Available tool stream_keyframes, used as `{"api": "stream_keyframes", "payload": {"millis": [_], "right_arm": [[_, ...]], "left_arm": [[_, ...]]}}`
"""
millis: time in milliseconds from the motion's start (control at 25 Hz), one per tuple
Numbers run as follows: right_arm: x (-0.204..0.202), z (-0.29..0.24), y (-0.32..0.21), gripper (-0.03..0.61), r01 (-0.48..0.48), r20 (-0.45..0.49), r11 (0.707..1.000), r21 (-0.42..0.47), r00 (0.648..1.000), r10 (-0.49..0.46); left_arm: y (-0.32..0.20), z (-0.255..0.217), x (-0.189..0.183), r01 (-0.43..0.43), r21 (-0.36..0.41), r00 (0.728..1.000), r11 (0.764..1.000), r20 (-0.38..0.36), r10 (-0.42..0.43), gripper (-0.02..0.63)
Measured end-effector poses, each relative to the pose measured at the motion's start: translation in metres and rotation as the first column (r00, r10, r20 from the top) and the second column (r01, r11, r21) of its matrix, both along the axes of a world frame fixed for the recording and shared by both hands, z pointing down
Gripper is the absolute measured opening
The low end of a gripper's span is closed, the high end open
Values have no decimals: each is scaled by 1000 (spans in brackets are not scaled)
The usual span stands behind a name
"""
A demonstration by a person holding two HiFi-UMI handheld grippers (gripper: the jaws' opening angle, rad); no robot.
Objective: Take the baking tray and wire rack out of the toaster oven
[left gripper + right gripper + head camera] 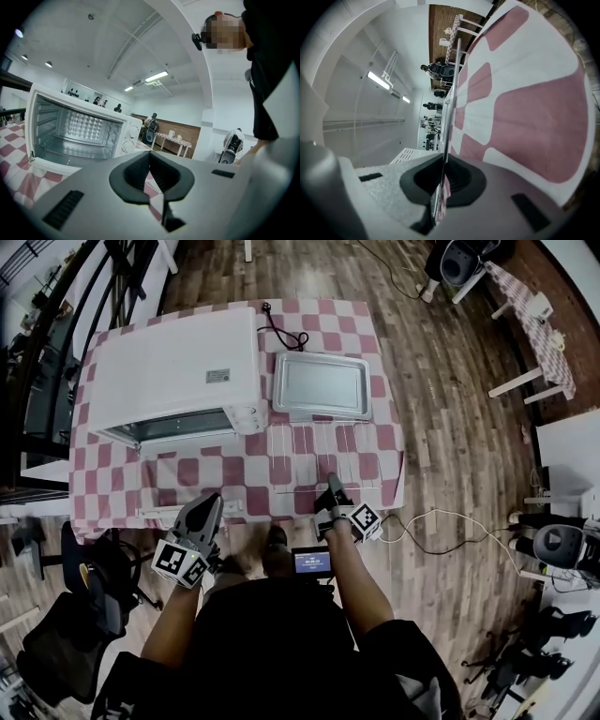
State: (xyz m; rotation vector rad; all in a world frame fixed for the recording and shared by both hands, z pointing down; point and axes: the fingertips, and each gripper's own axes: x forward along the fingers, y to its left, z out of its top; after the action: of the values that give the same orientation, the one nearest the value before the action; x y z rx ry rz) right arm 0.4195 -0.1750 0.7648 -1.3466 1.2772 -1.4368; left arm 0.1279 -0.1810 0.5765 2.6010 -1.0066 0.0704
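Toaster oven [173,371] from overhead, low left.

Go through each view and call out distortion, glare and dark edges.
Head view: fisheye bends the floorboards; the baking tray shows a soft sheen. Left gripper view: ceiling strip light blows out, toaster oven bulges, corners black. Right gripper view: rolled sideways, wire rack edge-on, tablecloth ballooned.
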Motion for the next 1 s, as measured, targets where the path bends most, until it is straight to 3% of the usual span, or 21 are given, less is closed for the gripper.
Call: {"api": "stream_keyframes", "payload": {"millis": [280, 760, 1000], "right_arm": [[1, 1, -4, 3, 39, -44, 999, -34, 998, -41], [8, 7, -2, 16, 122, -181, 975, -185, 971, -156], [3, 14, 0, 102, 163, -274, 947, -276, 931, -240]], "left_arm": [[-2, 1, 0, 16, 4, 1000, 1000, -9, -16, -6], [11, 1, 12, -8, -11, 1000, 1000, -27, 8, -6], [18, 5, 10, -16, -17, 999, 1000, -29, 16, -6]]}}
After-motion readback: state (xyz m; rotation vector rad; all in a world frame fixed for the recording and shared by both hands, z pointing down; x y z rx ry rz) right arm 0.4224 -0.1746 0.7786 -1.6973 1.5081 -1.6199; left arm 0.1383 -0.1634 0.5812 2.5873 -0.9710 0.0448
